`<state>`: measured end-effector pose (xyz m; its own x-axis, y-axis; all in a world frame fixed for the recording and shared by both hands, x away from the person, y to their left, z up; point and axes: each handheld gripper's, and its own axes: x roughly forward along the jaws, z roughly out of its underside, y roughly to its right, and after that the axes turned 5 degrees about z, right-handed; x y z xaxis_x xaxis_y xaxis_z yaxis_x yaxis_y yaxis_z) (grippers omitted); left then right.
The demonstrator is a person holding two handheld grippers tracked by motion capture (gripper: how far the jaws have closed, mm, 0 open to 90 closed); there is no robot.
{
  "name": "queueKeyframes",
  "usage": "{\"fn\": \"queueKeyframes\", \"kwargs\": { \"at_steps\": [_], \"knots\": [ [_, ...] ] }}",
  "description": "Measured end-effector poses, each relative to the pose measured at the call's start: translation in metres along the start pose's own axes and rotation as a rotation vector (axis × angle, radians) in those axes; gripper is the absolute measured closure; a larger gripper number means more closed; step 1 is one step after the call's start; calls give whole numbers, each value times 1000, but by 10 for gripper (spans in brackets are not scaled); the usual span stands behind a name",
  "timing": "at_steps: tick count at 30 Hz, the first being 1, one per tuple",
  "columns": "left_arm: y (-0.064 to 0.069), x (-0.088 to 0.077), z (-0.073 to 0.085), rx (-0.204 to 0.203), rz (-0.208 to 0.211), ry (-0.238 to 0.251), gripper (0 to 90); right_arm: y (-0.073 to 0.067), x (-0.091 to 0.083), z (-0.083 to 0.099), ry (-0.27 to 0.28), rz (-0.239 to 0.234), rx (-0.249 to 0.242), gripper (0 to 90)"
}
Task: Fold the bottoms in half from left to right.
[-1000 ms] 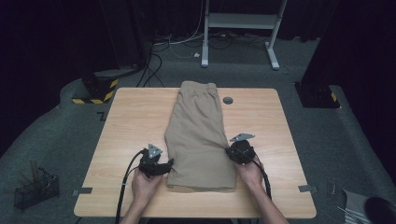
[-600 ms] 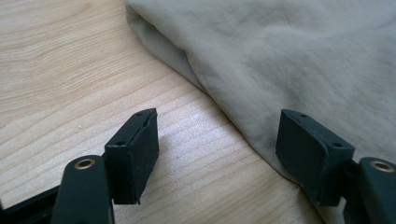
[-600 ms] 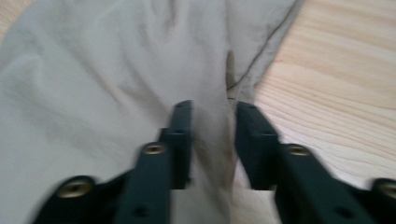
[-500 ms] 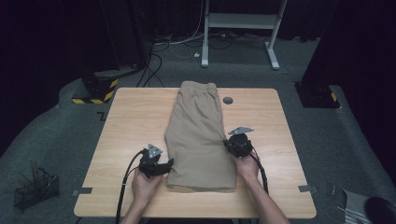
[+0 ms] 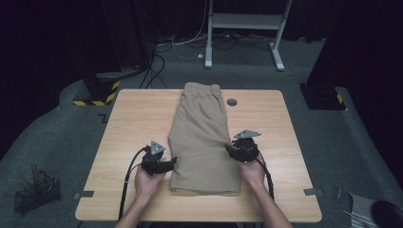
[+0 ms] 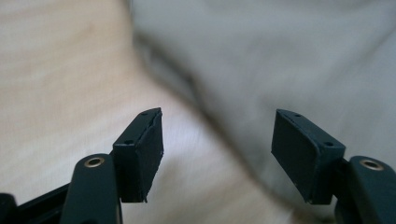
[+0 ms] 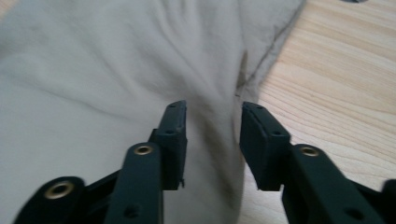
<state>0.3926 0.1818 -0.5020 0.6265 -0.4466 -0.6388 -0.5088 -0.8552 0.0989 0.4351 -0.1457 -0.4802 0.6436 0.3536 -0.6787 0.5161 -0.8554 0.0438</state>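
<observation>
Khaki shorts [image 5: 204,137] lie folded lengthwise on the wooden table [image 5: 138,118], waistband at the far end. My left gripper [image 5: 171,162] rests at their left edge near the hem. In the left gripper view, the left gripper [image 6: 217,135] is open, its jaws just closing a little, with the shorts' edge [image 6: 289,60] and bare table [image 6: 56,70] ahead of them. My right gripper [image 5: 229,149] sits at the shorts' right edge. In the right gripper view, the right gripper [image 7: 212,126] has just been opening; a raised fold of the shorts [image 7: 93,70] lies between its jaws without being pressed.
A small black round grommet [image 5: 232,101] sits in the table beside the waistband. On the floor stand a wire basket [image 5: 35,194] at the left, a white desk frame [image 5: 247,21] at the back and a black base [image 5: 323,97] at the right.
The right hand has edged slightly farther up the shorts' right edge. The left hand has stayed where it was.
</observation>
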Motion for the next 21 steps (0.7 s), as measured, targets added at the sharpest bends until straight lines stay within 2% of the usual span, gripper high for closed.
{"fn": "queueKeyframes", "kwargs": {
  "at_steps": [3, 5, 7, 9, 11, 15, 17, 21],
  "knots": [
    [0, 9, -16, -16, 32, -1, 331, 0, 3, 3, -5, 5, 10, 588],
    [2, 20, -23, -18, 37, -22, 332, 2, 9, 7, -32, -9, 20, 652],
    [4, 31, -26, 4, 14, -61, 342, 2, 14, 11, -54, -25, 14, 747],
    [8, 38, -25, 30, -5, -103, 357, 0, 16, 16, -68, -22, -8, 831],
    [11, 43, -19, 55, -6, -149, 364, -1, 16, 21, -77, -22, -19, 872],
    [17, 31, -6, 75, 2, -122, 364, -8, 10, 31, -87, -23, -64, 885],
    [21, 22, 4, 77, 8, -108, 365, -13, 4, 38, -92, -36, -74, 887],
    [30, 3, 22, 85, 17, -102, 367, -24, -11, 51, -87, -74, -126, 881]
  ]
}}
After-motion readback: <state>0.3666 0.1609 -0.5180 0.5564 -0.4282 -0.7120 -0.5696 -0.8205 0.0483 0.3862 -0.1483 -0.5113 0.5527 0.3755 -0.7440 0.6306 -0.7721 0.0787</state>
